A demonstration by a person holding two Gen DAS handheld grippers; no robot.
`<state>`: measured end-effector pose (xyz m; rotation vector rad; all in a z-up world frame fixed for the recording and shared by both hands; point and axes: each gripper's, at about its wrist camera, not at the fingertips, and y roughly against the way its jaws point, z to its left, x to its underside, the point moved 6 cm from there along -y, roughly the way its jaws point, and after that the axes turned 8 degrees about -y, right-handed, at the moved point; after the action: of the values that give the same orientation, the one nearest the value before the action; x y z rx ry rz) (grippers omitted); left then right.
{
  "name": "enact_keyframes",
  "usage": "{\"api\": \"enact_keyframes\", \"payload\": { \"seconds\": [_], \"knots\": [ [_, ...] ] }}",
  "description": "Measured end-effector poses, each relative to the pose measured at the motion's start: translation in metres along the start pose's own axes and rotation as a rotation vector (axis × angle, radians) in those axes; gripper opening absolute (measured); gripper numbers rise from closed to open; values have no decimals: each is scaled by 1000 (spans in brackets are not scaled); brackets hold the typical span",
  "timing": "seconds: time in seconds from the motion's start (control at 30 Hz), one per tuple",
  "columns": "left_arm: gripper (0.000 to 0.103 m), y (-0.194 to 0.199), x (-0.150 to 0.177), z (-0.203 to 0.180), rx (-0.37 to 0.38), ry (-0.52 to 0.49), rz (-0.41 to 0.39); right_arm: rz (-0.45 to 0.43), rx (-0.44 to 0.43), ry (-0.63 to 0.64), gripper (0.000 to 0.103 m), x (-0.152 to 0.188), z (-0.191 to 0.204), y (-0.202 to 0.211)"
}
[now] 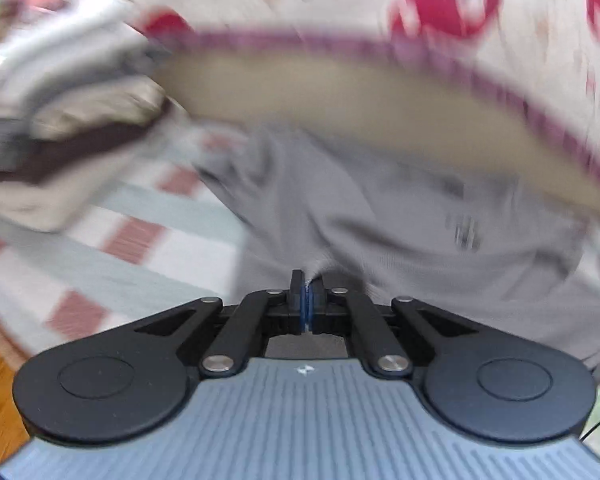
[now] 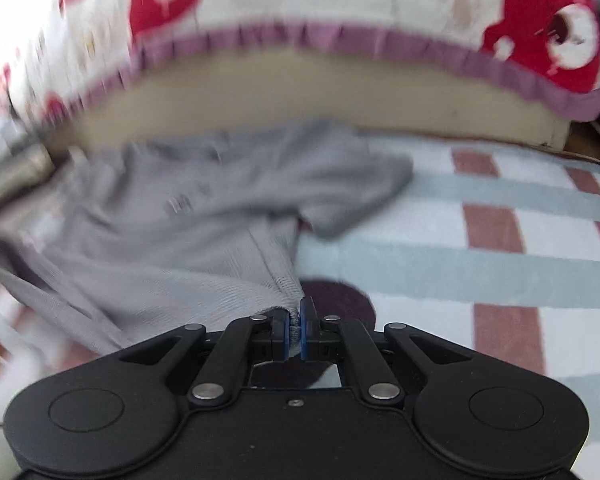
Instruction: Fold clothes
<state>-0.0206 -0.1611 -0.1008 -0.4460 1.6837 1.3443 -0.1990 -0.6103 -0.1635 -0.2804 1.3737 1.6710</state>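
Grey garment [image 2: 204,216] (checked red-and-blue blanket [image 2: 500,248])

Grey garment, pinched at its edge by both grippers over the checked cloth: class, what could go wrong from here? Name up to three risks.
1. Both the left gripper and the right gripper pinch only a thin edge of the grey garment, so it may slip out.
2. The garment lies bunched, so creases could get folded in.
3. The stacked clothes sit close by and could be knocked.
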Motion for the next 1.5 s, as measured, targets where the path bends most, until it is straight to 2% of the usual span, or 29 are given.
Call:
{"api": "enact_keyframes", "payload": {
  "seconds": [0.1, 0.13, 0.17, 0.2, 0.3, 0.37, 0.4, 0.5, 0.57, 0.6, 0.67, 0.73, 0.8, 0.87, 0.9, 0.97, 1.07, 1.13, 1.27, 1.37, 1.43, 1.5],
  "knots": [
    [1, 70, 3, 19, -51, 65, -81, -53, -132, -71, 4, 1, 9, 65],
    [1, 84, 9, 22, -52, 85, -81, -61, -189, -95, 4, 6, 11, 83],
    [1, 91, 18, 24, -55, 95, -63, -46, -201, -120, 4, 16, 8, 89],
    [1, 95, 30, 25, -61, 99, -39, -22, -199, -147, 4, 28, 4, 92],
    [1, 87, 49, 25, -84, 94, 9, 100, -65, -146, 4, 76, -8, 62],
    [1, 81, 60, 24, -99, 89, 38, 112, -20, -155, 4, 90, -9, 45],
    [1, 78, 65, 24, -107, 86, 53, 97, -32, -165, 4, 91, -7, 43],
    [1, 73, 76, 25, -112, 98, 78, -46, -142, -118, 4, 68, 6, 77],
    [1, 81, 72, 29, -95, 142, 62, -171, -218, -37, 4, 58, 14, 116],
    [1, 81, 74, 30, -94, 151, 71, -226, -246, -1, 0, 57, 16, 136],
    [1, 77, 82, 31, -98, 158, 104, -266, -224, 18, 0, 62, 10, 157],
    [1, 72, 90, 32, -101, 164, 136, -234, -140, 36, 0, 78, -2, 153],
    [1, 68, 99, 32, -104, 171, 169, -152, -61, 47, 1, 94, -14, 135],
    [1, 64, 107, 33, -108, 178, 202, -92, -86, 16, 3, 101, -18, 120],
    [1, 62, 111, 33, -109, 181, 218, -79, -101, -11, 8, 99, -19, 112],
    [1, 57, 119, 34, -113, 188, 251, -31, -132, -40, 9, 91, -17, 95],
    [1, 56, 120, 38, -101, 259, 263, 47, -166, -1, 21, 84, -6, 74],
    [1, 54, 117, 38, -109, 245, 273, 87, -180, 64, 36, 89, 9, 64],
    [1, 47, 114, 31, -130, 160, 306, 172, -144, 248, 36, 108, 30, 52],
    [1, 45, 116, 31, -124, 144, 323, 228, -67, 448, 36, 122, 39, 46],
    [1, 43, 117, 32, -121, 141, 327, 223, -11, 558, 36, 127, 43, 44],
    [1, 41, 117, 33, -118, 138, 331, 222, 6, 569, 36, 124, 48, 39]
  ]
}}
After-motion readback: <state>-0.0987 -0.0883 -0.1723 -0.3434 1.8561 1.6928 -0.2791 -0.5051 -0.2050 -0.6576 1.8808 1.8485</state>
